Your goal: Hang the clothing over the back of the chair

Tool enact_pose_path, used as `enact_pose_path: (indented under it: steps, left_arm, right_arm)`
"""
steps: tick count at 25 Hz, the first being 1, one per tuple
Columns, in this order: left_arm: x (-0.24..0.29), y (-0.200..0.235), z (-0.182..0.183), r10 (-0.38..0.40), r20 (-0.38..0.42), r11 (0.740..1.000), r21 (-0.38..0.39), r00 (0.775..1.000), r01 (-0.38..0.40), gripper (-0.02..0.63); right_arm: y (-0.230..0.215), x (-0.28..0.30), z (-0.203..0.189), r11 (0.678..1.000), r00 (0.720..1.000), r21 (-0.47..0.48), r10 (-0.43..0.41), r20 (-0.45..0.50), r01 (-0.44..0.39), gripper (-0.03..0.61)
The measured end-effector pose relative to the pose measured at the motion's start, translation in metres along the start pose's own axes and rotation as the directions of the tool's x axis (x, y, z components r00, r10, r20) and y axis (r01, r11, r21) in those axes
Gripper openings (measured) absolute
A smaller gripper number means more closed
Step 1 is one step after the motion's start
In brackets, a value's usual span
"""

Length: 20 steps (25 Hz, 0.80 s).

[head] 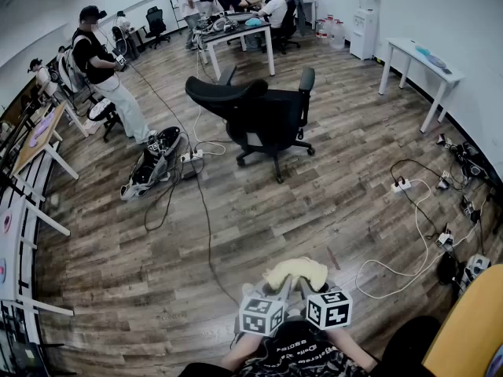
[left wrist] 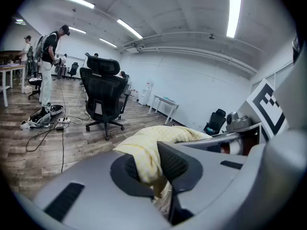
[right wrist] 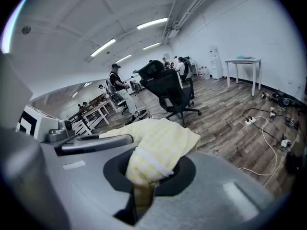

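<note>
Carrying step: the left tongs (left wrist: 152, 169) and right tongs (right wrist: 146, 174) each pinch the yellow clothing (head: 296, 272), bunched at lower centre of the head view. The black chair (head: 267, 120) stands well apart, upper centre. Next, I'd judge: close in, raise it over its back, drape.

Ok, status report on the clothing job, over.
Left gripper and right gripper shut on yellow garment. Chair ahead, back bare. Black cable on floor between.
</note>
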<state>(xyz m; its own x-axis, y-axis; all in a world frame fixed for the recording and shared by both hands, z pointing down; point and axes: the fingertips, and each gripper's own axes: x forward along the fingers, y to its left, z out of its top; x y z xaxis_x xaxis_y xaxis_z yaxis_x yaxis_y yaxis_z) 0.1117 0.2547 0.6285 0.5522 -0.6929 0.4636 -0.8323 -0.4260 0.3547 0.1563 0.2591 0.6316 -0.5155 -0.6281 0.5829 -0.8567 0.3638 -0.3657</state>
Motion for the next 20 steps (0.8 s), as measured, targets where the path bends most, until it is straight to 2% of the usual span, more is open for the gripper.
enact_pose_path:
  steps: [9, 16, 20]
  left_arm:
    - [0.004, 0.003, 0.004, -0.008, 0.001, 1.000, 0.003, 1.000, 0.008, 0.038]
    - [0.001, 0.013, -0.002, 0.012, -0.013, 0.999, -0.035, 1.000, -0.012, 0.038]
    - [0.003, 0.018, -0.001, 0.009, -0.013, 0.999, -0.051, 1.000, -0.010, 0.038]
  right_arm:
    - [0.000, 0.003, 0.005, 1.000, 1.000, -0.016, -0.009, -0.008, 0.009, 0.032]
    - [0.005, 0.012, -0.002, 0.999, 0.998, -0.013, 0.032, -0.059, -0.033, 0.035]
    - [0.005, 0.017, 0.000, 0.999, 0.997, 0.006, 0.051, -0.056, -0.050, 0.035]
